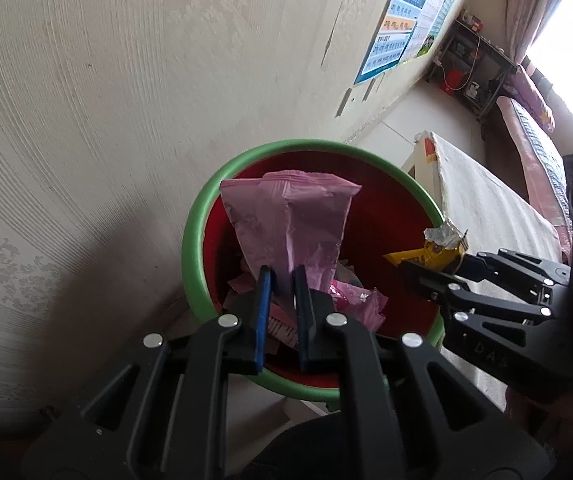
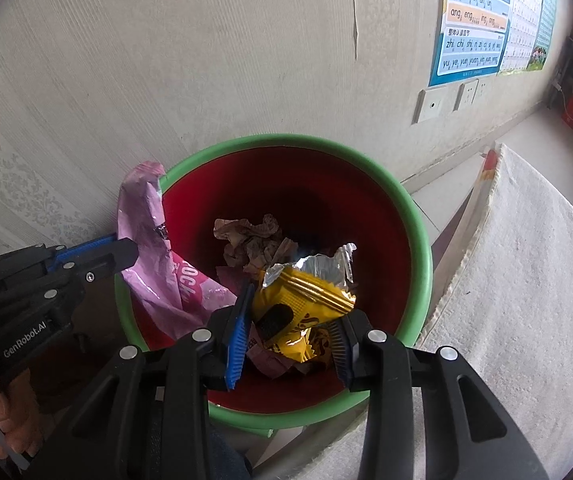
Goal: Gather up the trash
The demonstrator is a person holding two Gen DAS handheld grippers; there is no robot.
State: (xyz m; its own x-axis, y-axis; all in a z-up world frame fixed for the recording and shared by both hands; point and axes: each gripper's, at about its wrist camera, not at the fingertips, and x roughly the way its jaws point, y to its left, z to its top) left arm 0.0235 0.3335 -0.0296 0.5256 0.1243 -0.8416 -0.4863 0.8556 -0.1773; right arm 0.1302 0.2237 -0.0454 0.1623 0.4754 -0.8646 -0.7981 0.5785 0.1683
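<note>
A red bin with a green rim (image 1: 190,248) (image 2: 422,248) stands against the wall. My left gripper (image 1: 282,280) is shut on a pink wrapper (image 1: 290,216) and holds it upright over the bin; the wrapper also shows in the right wrist view (image 2: 154,272) at the bin's left rim. My right gripper (image 2: 294,328) is shut on a yellow wrapper (image 2: 302,300) with torn foil, over the bin's near side. In the left wrist view the right gripper (image 1: 418,268) holds the yellow wrapper (image 1: 442,250) at the bin's right rim. Crumpled paper (image 2: 250,240) and pink scraps (image 1: 354,300) lie inside.
A wallpapered wall (image 1: 126,120) is right behind the bin. A white cloth-covered surface (image 2: 526,280) lies to the right of the bin. Posters (image 2: 474,20) and wall sockets (image 2: 430,106) are on the wall; a dark shelf (image 1: 474,68) stands far back.
</note>
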